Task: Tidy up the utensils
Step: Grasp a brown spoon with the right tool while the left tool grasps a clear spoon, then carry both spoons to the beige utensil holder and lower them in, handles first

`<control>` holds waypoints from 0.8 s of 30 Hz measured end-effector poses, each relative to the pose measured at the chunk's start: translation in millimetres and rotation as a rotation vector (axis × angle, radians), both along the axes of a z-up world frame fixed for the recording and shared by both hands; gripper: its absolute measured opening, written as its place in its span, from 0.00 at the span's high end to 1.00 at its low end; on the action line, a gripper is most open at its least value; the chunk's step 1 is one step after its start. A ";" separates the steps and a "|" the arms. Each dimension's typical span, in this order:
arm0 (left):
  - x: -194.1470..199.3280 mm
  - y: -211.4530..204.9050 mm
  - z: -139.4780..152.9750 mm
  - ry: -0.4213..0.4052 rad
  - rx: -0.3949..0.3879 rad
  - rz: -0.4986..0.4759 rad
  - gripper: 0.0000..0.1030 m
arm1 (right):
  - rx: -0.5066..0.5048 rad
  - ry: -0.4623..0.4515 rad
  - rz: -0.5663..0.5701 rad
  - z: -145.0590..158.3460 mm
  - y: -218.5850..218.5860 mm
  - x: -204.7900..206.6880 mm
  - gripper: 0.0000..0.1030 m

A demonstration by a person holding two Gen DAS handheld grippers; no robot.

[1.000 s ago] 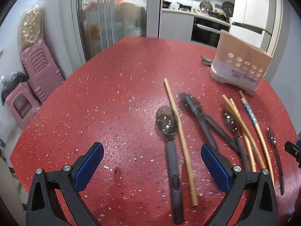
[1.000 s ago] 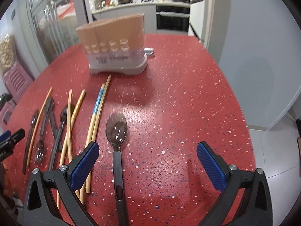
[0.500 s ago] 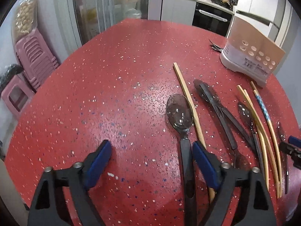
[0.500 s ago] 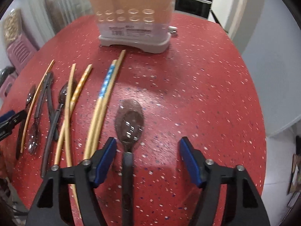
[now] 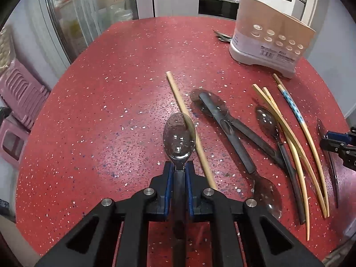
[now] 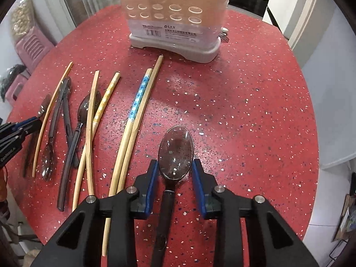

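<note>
Counting across my red tabletop (image 5: 111, 102) from the left of the utensil holder (image 5: 270, 46): six wooden chopsticks and five dark spoons that I can make out. One chopstick (image 5: 189, 126) lies alone, far left of the holder; next come two crossed spoons (image 5: 231, 131), another spoon (image 5: 276, 133), a pair of plain chopsticks (image 5: 289, 138), then a blue-patterned chopstick (image 6: 138, 98) touching a plain one, straight in front of the holder. My left hand-held gripper (image 5: 178, 178) has its blue pads pressed tight on the neck of the leftmost spoon (image 5: 179, 138), its bowl overlapping the lone chopstick. My right hand-held gripper (image 6: 175, 182) is partly spread, straddling the rightmost spoon (image 6: 175, 151) in front of the holder; the pads sit just beside the bowl, and I cannot tell whether they touch it.
</note>
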State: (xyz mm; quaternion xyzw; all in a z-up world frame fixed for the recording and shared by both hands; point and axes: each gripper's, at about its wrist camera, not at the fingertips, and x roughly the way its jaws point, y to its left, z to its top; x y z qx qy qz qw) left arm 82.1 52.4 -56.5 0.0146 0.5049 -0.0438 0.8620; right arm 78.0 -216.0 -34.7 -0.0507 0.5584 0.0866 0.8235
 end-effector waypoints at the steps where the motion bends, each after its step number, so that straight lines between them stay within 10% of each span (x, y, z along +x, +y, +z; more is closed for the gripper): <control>1: 0.8 -0.9 0.1 -0.007 -0.018 0.004 0.64 | 0.006 -0.001 0.004 0.1 -1.0 1.8 0.68; 24: 21.6 -19.6 143.5 -0.391 -0.254 0.022 0.64 | 0.318 -0.271 -0.002 120.8 -48.1 11.6 0.68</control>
